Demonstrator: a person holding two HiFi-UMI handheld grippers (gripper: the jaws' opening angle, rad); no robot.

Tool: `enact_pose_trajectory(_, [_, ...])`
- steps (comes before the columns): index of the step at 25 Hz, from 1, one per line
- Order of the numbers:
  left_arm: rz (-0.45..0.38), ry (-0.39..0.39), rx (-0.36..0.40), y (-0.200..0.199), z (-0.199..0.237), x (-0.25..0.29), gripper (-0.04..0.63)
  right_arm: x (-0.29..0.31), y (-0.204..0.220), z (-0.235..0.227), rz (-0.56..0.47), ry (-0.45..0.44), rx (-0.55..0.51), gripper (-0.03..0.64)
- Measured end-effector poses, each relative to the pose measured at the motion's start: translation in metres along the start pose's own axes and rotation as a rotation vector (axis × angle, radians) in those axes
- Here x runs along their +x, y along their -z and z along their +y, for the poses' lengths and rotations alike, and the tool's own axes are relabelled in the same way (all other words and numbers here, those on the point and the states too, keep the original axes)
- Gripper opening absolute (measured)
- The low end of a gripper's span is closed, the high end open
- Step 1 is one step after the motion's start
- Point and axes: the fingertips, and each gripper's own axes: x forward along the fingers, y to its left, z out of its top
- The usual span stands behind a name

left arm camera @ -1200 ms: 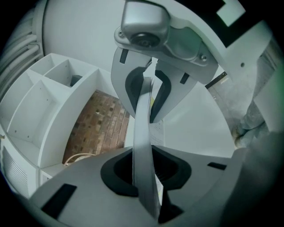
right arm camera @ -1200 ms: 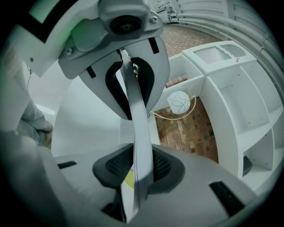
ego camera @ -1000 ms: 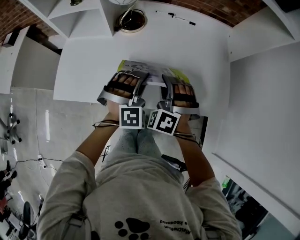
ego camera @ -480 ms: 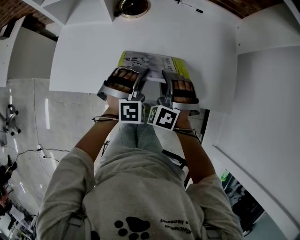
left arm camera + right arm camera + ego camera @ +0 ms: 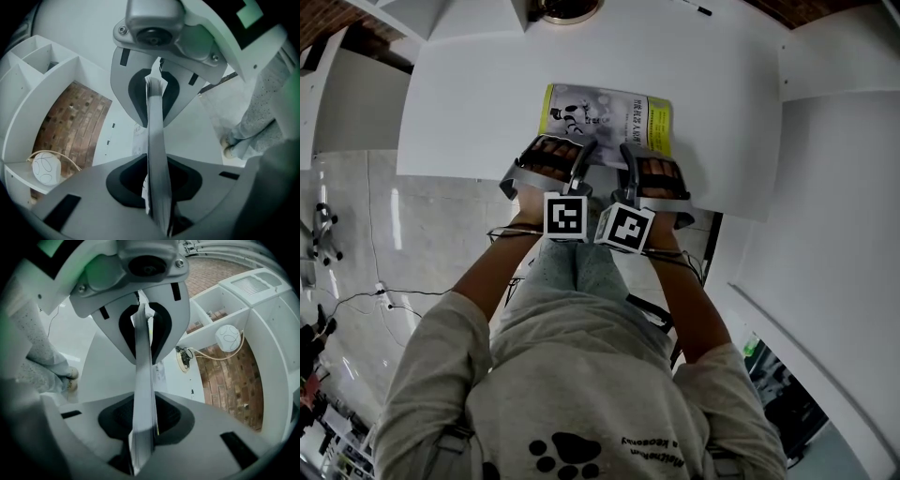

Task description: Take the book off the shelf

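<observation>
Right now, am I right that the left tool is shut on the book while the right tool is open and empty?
Not quite: the right tool is not open and empty. Its jaws have just been closing and are shut on the book too, as the right gripper view shows. The left tool does grip it.

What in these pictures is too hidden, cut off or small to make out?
Head view: the cover print of the book is too small to read; its near edge lies hidden under the left gripper and right gripper.
Both gripper views: the book shows only edge-on between the jaws, so its cover is hidden.
Head view: a round object is cut off by the top edge.
No view shows whether the book touches the white table.
</observation>
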Motion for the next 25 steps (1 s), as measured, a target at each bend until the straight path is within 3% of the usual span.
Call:
enact_pose_trajectory(10, [0.003, 0.166, -0.020, 0.002, -0.039, 0.006, 0.081, 0.004, 0.004, 0.040, 0.026, -0.163, 0.013, 0.083])
enact_pose_trajectory(16, [0.007, 0.224, -0.040, 0.003, -0.053, 0.004, 0.092, 0.002, 0.002, 0.055, 0.020, -0.242, 0.048, 0.095])
enact_pose_trajectory(21, [0.007, 0.365, -0.079, 0.003, -0.065, 0.004, 0.152, 0.003, 0.000, 0.070, 0.003, -0.394, 0.106, 0.152])
enact_pose_trajectory(25, [0.017, 0.411, -0.069, 0.004, -0.067, 0.003, 0.159, 0.001, -0.002, 0.075, 0.008, -0.465, 0.091, 0.157])
